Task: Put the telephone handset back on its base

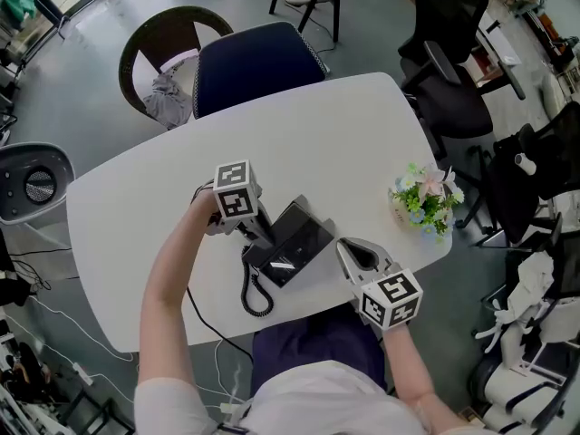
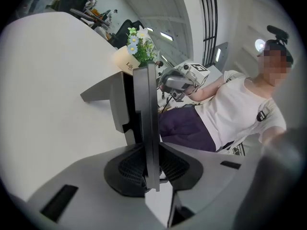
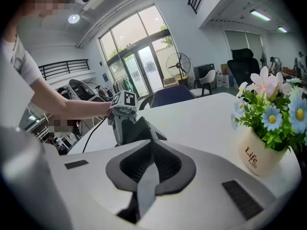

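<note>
Telephone handset [image 2: 145,104] is clamped edge-on in the left hand-held gripper [image 1: 246,217], right at the left side of the black base [image 1: 299,238] on the white worktop [image 1: 136,216]. The right hand-held gripper [image 1: 349,247] is clenched on nothing, just beside the base's other side.

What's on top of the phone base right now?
The handset lies along the phone base, gripped by the left claw; the claw covers whether it is fully seated.
</note>
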